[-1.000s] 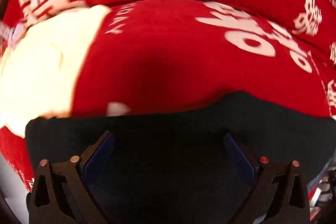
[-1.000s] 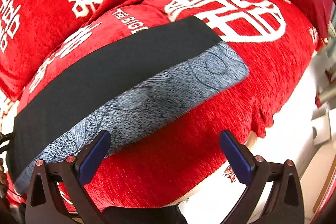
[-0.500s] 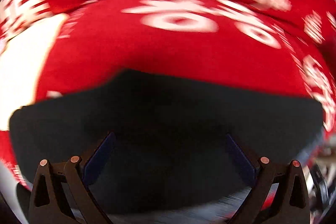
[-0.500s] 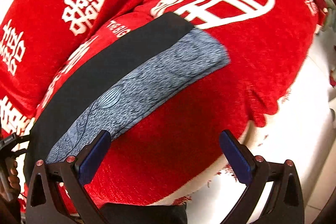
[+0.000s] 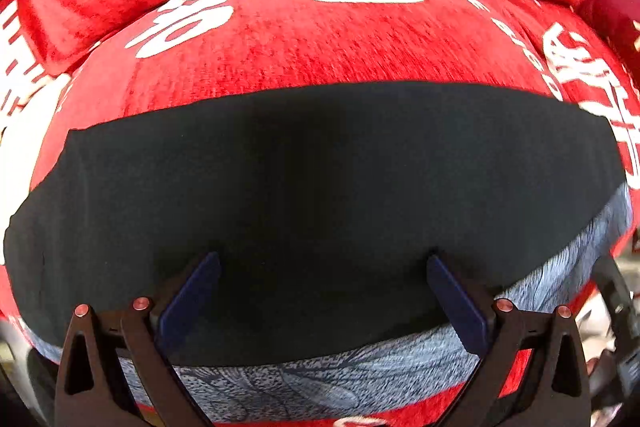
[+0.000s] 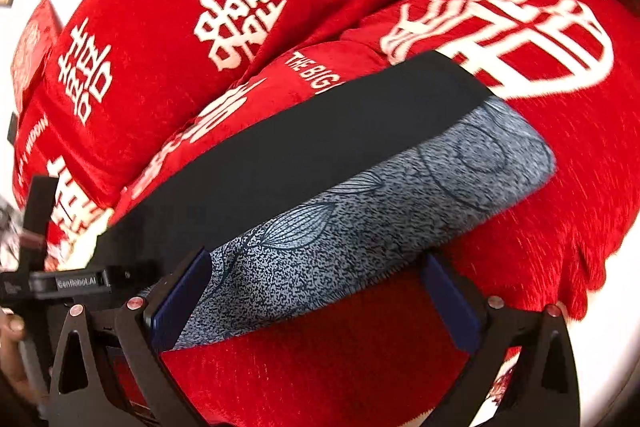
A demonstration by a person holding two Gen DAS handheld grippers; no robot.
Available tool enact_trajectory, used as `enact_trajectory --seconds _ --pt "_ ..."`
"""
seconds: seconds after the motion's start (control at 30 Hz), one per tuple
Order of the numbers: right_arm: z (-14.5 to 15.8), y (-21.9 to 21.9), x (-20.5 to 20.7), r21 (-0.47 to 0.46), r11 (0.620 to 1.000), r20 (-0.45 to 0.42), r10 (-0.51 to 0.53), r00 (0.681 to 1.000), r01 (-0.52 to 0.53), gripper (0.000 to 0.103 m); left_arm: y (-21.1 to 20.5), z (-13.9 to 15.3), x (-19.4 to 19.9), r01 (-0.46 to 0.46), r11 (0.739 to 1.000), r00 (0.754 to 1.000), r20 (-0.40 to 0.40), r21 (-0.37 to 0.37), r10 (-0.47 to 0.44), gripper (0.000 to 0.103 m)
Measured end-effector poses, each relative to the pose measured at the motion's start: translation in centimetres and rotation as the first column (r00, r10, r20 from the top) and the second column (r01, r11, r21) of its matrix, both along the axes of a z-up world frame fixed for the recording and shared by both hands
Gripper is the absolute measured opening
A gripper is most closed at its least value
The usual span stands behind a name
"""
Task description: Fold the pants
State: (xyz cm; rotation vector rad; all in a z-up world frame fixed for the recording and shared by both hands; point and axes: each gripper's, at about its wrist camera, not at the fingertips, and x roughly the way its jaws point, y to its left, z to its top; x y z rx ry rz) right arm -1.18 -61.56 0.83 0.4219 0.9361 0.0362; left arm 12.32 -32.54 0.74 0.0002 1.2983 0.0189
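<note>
Both the left tool [image 5: 323,301] and right tool [image 6: 314,301] gape wide and empty just before the long-folded pants [image 6: 360,187], likely poised to grip for another fold.

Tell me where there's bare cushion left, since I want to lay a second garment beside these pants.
Free: the red seat cushion right of the pants, out to its fringed edge, and a strip between the pants and the back cushion. Crowded: the left end, where the other gripper sits.
</note>
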Motion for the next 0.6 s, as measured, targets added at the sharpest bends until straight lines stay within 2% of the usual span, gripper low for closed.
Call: enact_trajectory --seconds 0.1,0.3,0.47,0.6 --pt "0.4 0.8 1.3 -0.033 0.999 0.017 0.004 1.000 -0.003 0.103 -0.2 0.0 0.2 -0.037 0.999 0.999 0.025 0.015 0.037 0.103" --pt "-0.1 0.2 4.5 -0.042 0.999 0.048 0.007 0.999 -0.005 0.103 -0.1 0.1 -0.5 -0.073 0.997 0.996 0.044 0.024 0.072 0.103" --pt "-0.1 -0.4 3.0 0.037 0.999 0.065 0.005 0.998 -0.007 0.103 0.4 0.2 -0.9 -0.071 0.997 0.996 0.046 0.017 0.071 0.103" --pt "-0.3 -0.4 2.2 0.050 0.998 0.090 0.021 0.996 -0.026 0.103 0.3 0.2 -1.0 -0.072 0.997 0.996 0.058 0.018 0.071 0.103"
